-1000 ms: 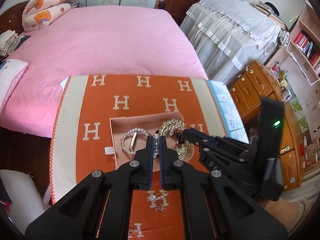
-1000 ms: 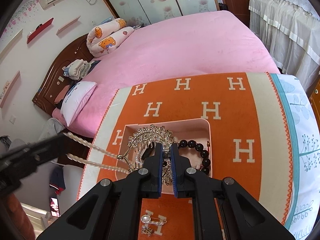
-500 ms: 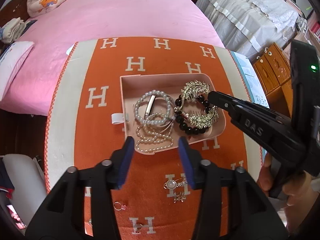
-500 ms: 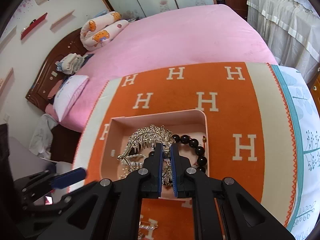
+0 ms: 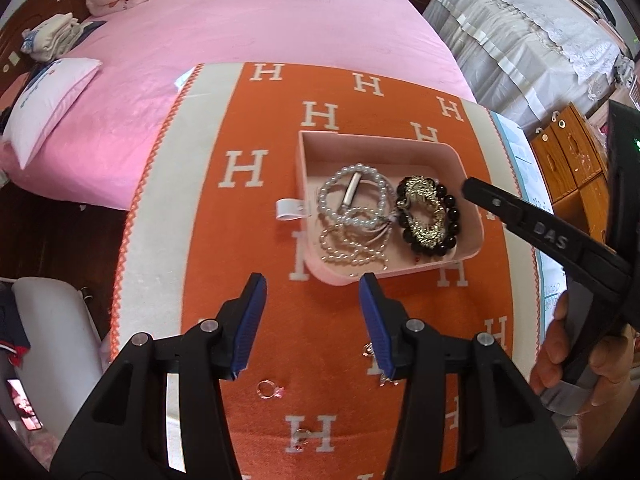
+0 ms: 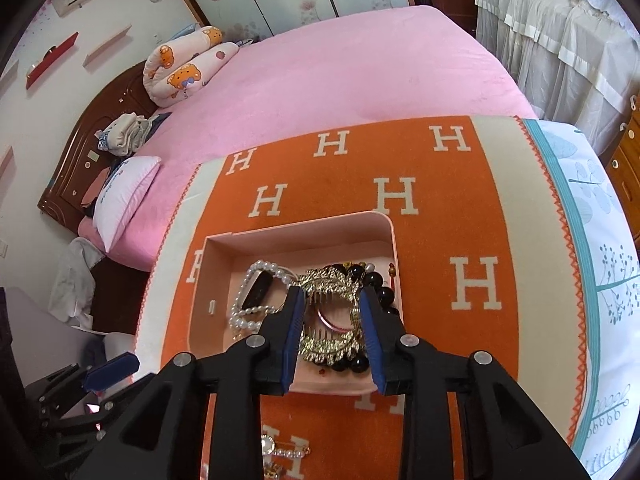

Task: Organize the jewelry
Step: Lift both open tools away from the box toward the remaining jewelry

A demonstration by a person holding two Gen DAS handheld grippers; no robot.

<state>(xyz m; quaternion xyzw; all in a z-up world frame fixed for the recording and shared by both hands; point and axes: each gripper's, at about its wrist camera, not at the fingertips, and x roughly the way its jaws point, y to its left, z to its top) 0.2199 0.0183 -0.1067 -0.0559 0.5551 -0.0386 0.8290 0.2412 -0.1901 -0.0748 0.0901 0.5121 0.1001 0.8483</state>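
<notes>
A pink tray point(image 5: 384, 142) sits on the orange H-patterned cloth point(image 5: 248, 248). In it lie a pearl necklace point(image 5: 352, 216), a gold hair comb point(image 5: 422, 212) and a black bead bracelet point(image 5: 450, 224). My left gripper point(image 5: 312, 284) is open and empty, just in front of the tray's near edge. My right gripper point(image 6: 330, 300) is open above the gold comb point(image 6: 332, 312) in the tray point(image 6: 296, 236), holding nothing. A small ring point(image 5: 270, 390), a second ring point(image 5: 298, 438) and a pearl brooch point(image 6: 280, 450) lie loose on the cloth.
The cloth covers a small table against a pink bed point(image 5: 248, 28). A wooden dresser point(image 5: 572, 152) stands to the right. The table's left edge point(image 5: 132, 248) drops to a dark floor.
My left gripper let go of the pearl necklace into the tray, opened and drew back. My right gripper opened from shut, releasing the gold comb in the tray.
</notes>
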